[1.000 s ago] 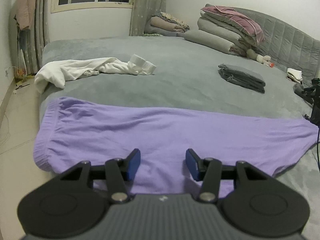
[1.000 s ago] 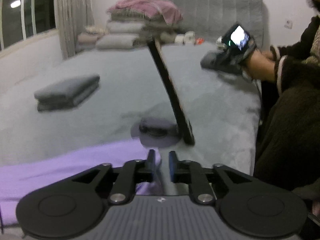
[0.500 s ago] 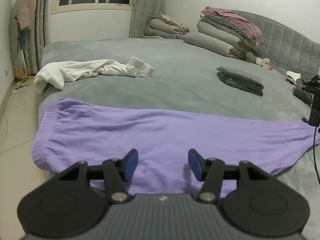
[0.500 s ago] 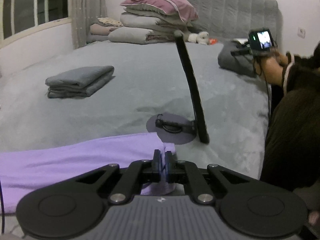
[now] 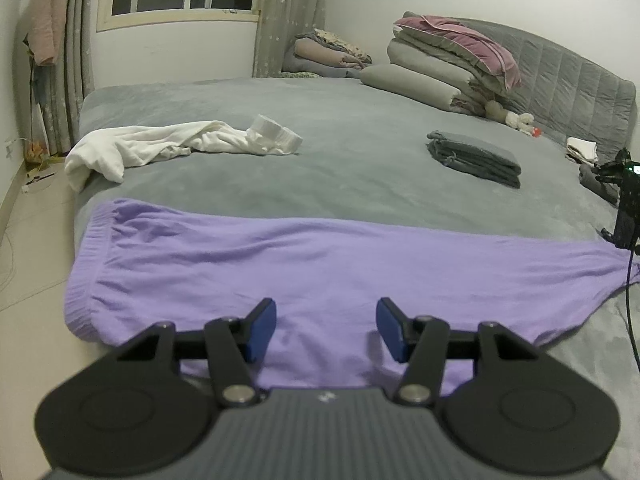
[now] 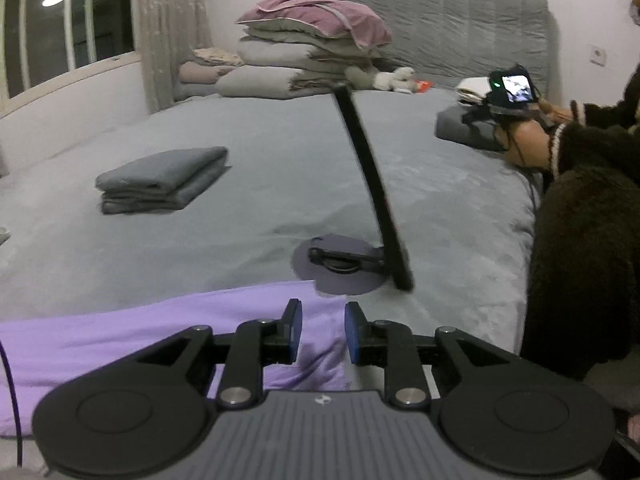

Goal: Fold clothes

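Purple trousers (image 5: 320,256) lie spread flat across the near edge of the grey bed (image 5: 360,152), waistband at the left. My left gripper (image 5: 326,328) hovers open over their middle, nothing between its blue pads. In the right wrist view the trousers' leg end (image 6: 120,332) lies under my right gripper (image 6: 323,334). Its jaws are opening, with a narrow gap and the cloth lying below them, not pinched.
A crumpled white garment (image 5: 160,144) and a folded grey stack (image 5: 474,158) lie further back. A black stand (image 6: 372,200) on a round base (image 6: 340,268) stands by the leg end. A person's dark sleeve (image 6: 580,240) is at the right; stacked bedding (image 5: 448,60) lines the headboard.
The right gripper's jaws closed nearly together over the trouser end half a second ago and have now parted again. The left gripper's jaws widened slightly; it stayed in place.
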`<state>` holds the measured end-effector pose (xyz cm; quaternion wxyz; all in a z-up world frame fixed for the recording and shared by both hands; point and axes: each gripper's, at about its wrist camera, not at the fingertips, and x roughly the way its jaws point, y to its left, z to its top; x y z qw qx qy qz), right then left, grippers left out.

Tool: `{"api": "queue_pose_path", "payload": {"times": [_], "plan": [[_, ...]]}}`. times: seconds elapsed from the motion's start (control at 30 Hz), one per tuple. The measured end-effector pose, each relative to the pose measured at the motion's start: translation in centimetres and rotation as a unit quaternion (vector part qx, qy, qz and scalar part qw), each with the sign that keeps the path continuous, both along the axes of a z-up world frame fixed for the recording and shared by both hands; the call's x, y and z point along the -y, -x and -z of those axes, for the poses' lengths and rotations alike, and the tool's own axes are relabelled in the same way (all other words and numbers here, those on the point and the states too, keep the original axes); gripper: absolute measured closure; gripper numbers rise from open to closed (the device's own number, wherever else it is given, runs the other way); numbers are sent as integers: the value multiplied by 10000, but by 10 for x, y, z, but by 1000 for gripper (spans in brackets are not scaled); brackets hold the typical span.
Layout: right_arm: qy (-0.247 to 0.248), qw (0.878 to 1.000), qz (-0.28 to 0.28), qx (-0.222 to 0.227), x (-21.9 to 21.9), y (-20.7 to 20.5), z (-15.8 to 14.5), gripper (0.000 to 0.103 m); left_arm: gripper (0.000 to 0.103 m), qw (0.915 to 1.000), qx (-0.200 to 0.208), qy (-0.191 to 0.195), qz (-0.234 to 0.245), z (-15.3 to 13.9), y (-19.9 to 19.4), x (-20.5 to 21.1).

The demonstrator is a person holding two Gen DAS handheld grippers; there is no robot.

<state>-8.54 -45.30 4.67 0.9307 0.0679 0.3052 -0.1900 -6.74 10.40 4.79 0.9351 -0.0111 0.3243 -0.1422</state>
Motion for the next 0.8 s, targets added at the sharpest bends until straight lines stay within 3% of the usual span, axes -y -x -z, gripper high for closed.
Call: {"api": "queue_pose_path", "payload": {"times": [0.17,0.27,0.3,0.33,0.43,0.63,0.8], "plan": [[250,9992,-100,-290,-7,-10,11,81,50,10000,9,-2,35,0,1,3],[180,9998,-105,-41,-5,-4,5,81,50,10000,15,54,44,-1,2,2],[158,9998,-128,-68,-5,-5,6,86,50,10000,18,70,61,-1,2,1],[214,9996,-138,-114,-6,-6,7,98,50,9999,20,84,107,-1,3,2],[692,9972,-84,-277,-15,-9,9,101,50,9987,162,135,469,-8,13,7],[789,9969,-24,1,-18,-1,-6,101,49,9856,347,328,1620,-18,39,26],[694,9976,-39,67,-16,4,-10,101,57,9831,121,11,1826,-4,42,45]]}}
